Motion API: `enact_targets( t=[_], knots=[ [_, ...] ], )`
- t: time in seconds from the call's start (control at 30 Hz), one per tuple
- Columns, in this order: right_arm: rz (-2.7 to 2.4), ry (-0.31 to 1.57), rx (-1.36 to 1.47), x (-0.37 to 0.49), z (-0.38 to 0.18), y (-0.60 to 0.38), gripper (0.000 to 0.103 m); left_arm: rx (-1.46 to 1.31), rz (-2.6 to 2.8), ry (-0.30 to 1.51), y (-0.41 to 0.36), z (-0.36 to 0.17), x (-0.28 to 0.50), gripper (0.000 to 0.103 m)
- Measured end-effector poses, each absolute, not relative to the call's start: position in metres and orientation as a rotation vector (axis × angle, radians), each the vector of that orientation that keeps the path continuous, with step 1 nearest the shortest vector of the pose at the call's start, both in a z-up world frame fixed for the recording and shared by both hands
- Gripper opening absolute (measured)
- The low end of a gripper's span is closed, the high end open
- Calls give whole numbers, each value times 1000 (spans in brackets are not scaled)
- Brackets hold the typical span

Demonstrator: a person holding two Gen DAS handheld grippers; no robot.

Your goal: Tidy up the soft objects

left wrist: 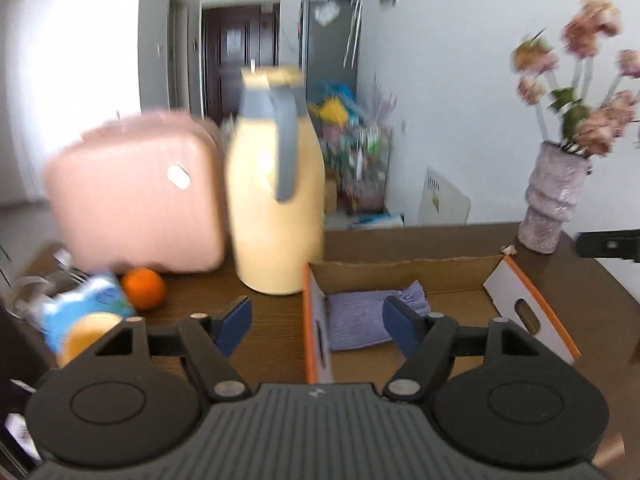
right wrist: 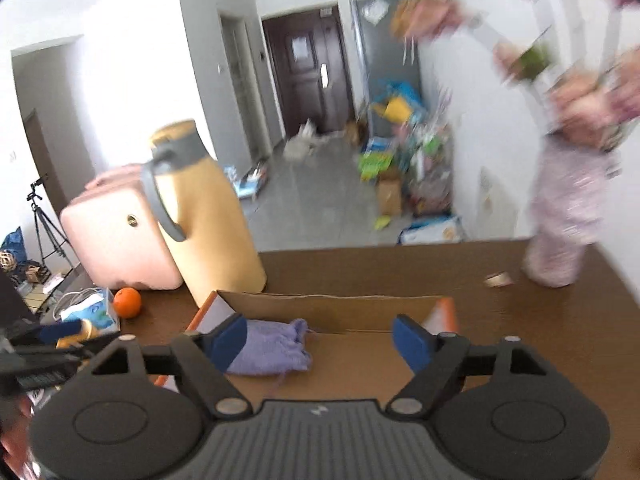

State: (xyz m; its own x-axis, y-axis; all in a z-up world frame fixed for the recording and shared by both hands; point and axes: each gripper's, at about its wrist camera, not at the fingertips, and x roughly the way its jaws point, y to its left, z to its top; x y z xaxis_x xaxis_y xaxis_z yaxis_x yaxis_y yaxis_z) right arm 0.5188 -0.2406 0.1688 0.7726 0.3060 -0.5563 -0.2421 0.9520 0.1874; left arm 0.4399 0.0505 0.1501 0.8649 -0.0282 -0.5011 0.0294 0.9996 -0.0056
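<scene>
Lilac cloth (crumpled, fuzzy) lies inside cardboard box.

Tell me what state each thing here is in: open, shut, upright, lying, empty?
Left gripper: open, holding nothing.
Right gripper: open, holding nothing.
Cardboard box: open on top, flaps up.
Purple cloth: lying crumpled inside the box.
Yellow jug: upright, lid on.
Pink case: standing, shut.
Orange: resting on the table.
Vase: upright, holding flowers.
</scene>
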Motion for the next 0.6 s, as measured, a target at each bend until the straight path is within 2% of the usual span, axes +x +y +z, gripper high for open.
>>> enact_targets(
  t=[0.07, 0.33, 0.6],
  knots=[
    [260, 570, 91, 477, 178, -260, 87, -13, -13, 466, 53, 158, 400, 87],
    [198, 384, 99, 346, 172, -305, 87, -16, 47, 284, 34, 149, 269, 87],
    [228, 147, 35, 207, 128, -295, 90, 50, 37, 118, 10, 110, 139, 100]
  ],
)
